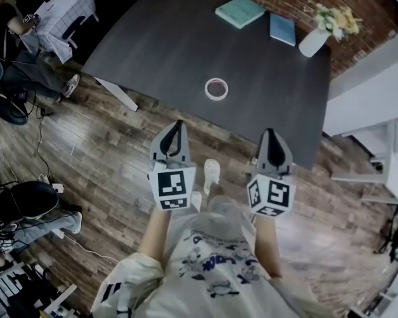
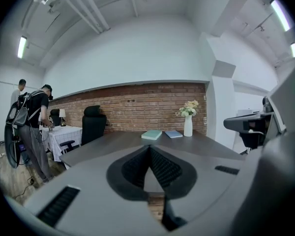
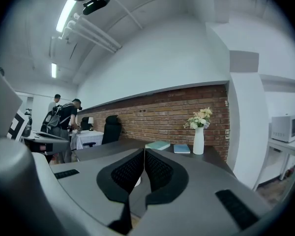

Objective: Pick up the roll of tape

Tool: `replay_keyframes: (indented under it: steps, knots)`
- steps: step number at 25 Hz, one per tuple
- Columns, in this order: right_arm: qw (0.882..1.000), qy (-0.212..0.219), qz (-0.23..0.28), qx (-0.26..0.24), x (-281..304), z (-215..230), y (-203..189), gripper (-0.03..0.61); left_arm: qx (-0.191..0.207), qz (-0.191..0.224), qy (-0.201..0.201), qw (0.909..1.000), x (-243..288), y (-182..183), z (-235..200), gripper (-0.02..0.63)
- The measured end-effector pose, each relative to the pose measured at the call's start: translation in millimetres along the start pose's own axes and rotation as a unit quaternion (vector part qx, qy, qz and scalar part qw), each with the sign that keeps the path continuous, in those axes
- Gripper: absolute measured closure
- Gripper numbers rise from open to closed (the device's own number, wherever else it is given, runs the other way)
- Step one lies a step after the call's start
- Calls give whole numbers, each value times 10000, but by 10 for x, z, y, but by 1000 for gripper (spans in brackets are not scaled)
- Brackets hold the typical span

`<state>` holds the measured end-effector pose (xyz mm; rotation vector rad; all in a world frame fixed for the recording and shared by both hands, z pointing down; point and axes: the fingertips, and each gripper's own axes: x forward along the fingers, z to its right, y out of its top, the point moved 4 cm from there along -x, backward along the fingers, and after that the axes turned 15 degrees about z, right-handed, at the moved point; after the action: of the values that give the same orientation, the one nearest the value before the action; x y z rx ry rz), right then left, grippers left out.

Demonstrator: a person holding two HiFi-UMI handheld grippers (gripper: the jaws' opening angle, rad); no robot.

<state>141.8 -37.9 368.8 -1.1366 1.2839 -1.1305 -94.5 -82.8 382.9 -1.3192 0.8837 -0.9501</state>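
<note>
Well, flat on the dark table (image 1: 152, 45), hole facing up (so no long axis to speak of): roll of tape (image 1: 216, 89), near the front edge. Ahead of both tools and between their lines, somewhat nearer the left gripper (image 1: 178, 124) than the right gripper (image 1: 270, 134). Both short of the table edge, over the wooden floor (image 1: 119, 151), tips pinched together on nothing. Likely an opening of the jaws first, then a forward reach. Farther back, a green book (image 1: 239, 11), a blue book (image 1: 282, 28), a white vase (image 1: 314, 42) of flowers. No readable brand or title anywhere; shirt print too blurred to read.
</note>
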Motion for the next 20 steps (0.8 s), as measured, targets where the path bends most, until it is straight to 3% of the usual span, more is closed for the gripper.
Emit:
replay_keyframes:
  steps: [8, 20]
  knots:
    - [9997, 212, -115, -20, 837, 209, -229, 571, -25, -183, -15, 9998, 803, -172, -14, 612]
    - [9975, 440, -549, 41, 1537, 632, -634, 572, 238, -1084, -795, 9906, 1685, -620, 337, 612]
